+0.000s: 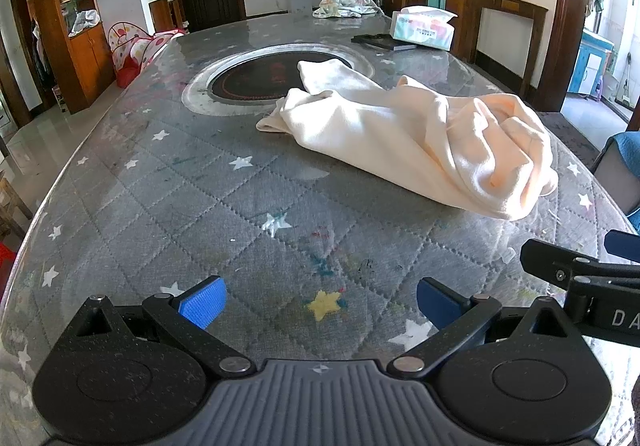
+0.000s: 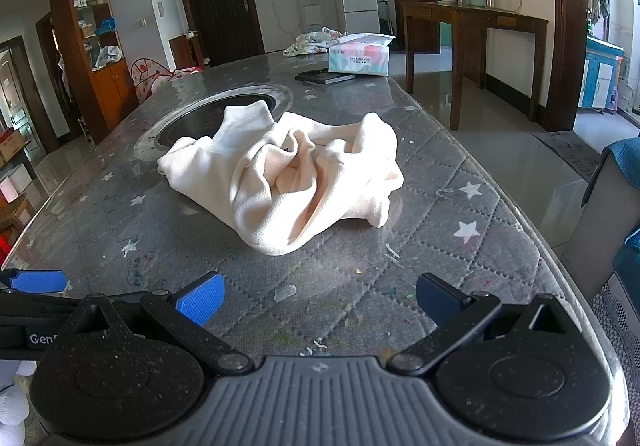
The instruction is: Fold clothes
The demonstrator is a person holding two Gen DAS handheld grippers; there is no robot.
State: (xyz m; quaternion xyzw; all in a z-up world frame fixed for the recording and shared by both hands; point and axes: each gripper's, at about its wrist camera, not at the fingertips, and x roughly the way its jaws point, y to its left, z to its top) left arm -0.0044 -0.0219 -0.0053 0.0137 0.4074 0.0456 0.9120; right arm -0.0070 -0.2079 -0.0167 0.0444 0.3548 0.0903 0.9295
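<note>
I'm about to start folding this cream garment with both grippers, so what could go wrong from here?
1. The cream garment lies bunched, with layers overlapping; a pinch may catch several layers at once.
2. Its far end lies over the round cooktop inset, where an edge could snag when dragged.
3. Both the left gripper and right gripper are open and close together, so they might collide.

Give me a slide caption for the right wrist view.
Open right gripper faces a crumpled cream garment on the star-quilted table, nothing grasped.
</note>
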